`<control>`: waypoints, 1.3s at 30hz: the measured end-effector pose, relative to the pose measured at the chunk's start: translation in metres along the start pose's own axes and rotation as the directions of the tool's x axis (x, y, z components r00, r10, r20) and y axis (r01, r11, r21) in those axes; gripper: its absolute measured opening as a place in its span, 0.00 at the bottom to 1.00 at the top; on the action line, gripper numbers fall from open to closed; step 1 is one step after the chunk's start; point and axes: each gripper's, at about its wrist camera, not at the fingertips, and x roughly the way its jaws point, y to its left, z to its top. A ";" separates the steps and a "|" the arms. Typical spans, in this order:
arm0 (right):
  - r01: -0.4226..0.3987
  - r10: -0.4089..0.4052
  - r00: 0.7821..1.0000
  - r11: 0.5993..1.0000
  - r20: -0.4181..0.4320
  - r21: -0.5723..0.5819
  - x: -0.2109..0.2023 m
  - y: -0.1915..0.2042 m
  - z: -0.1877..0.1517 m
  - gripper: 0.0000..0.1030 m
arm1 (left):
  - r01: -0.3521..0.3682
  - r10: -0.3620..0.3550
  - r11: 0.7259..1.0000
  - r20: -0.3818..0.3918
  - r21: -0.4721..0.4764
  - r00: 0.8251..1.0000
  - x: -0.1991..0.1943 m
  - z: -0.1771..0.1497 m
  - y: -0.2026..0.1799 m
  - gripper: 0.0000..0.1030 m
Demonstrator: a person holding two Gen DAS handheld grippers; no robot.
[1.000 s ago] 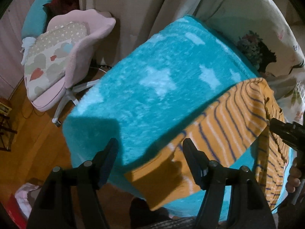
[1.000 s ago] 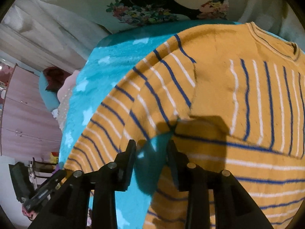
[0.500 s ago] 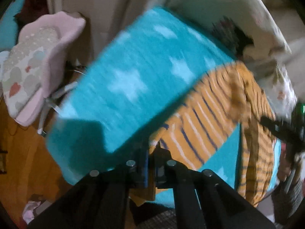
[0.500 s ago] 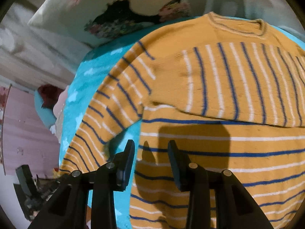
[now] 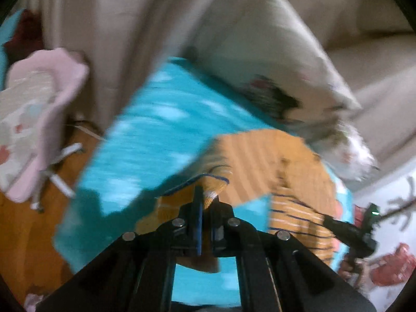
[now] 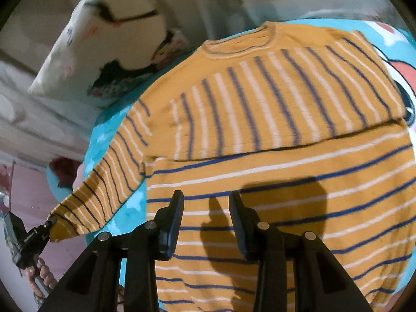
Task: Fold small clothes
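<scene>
An orange sweater (image 6: 273, 119) with blue and white stripes lies spread on a turquoise blanket (image 5: 156, 140). My left gripper (image 5: 204, 202) is shut on the sweater's sleeve cuff (image 5: 213, 189) and holds it lifted above the blanket; it also shows in the right wrist view (image 6: 50, 223) at the sleeve's end. My right gripper (image 6: 206, 208) is open and empty, hovering over the sweater's lower body. It shows small in the left wrist view (image 5: 345, 228) at the right.
A floral pillow (image 6: 109, 59) lies beyond the sweater's collar, with beige curtains (image 5: 124, 26) behind. A pink chair (image 5: 39, 114) with a heart cushion stands on the wooden floor (image 5: 23, 228) left of the bed.
My left gripper closed on the sleeve cuff and lifted it up and toward the sweater's body. My right gripper moved from the armpit over the sweater's lower body, staying open.
</scene>
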 end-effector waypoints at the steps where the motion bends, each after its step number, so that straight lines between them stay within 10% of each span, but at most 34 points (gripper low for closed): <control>1: -0.003 0.003 1.000 1.000 0.012 0.013 -0.006 -0.008 0.001 0.38 | 0.032 -0.031 0.999 -0.009 0.008 0.999 0.001 0.000 -0.013 0.03; 8: -0.043 0.037 0.997 0.996 0.066 0.080 -0.050 -0.078 0.003 0.38 | 0.324 -0.310 0.943 -0.152 0.072 0.938 0.057 0.001 -0.180 0.04; 13: -0.022 0.010 0.995 0.992 0.099 0.122 -0.088 -0.139 0.010 0.38 | 0.419 -0.384 0.903 -0.260 0.095 0.886 0.127 -0.026 -0.285 0.10; 18: -0.008 -0.006 0.994 0.992 0.108 0.129 -0.119 -0.186 0.018 0.38 | 0.354 -0.312 0.932 -0.325 0.079 0.893 0.173 -0.064 -0.323 0.34; 25: -0.087 0.088 0.996 0.996 0.022 -0.022 -0.105 -0.177 0.023 0.45 | 0.060 -0.027 0.983 -0.187 0.172 0.982 0.137 -0.085 -0.288 0.53; 31: -0.104 0.081 0.987 0.979 -0.136 -0.173 -0.041 -0.137 0.016 0.45 | -0.065 0.072 0.997 -0.155 0.044 0.985 0.118 -0.105 -0.230 0.53; 39: -0.014 -0.036 0.992 0.925 -0.124 -0.380 -0.006 -0.096 0.001 0.46 | -0.137 0.132 0.990 -0.124 -0.038 0.984 0.098 -0.126 -0.197 0.53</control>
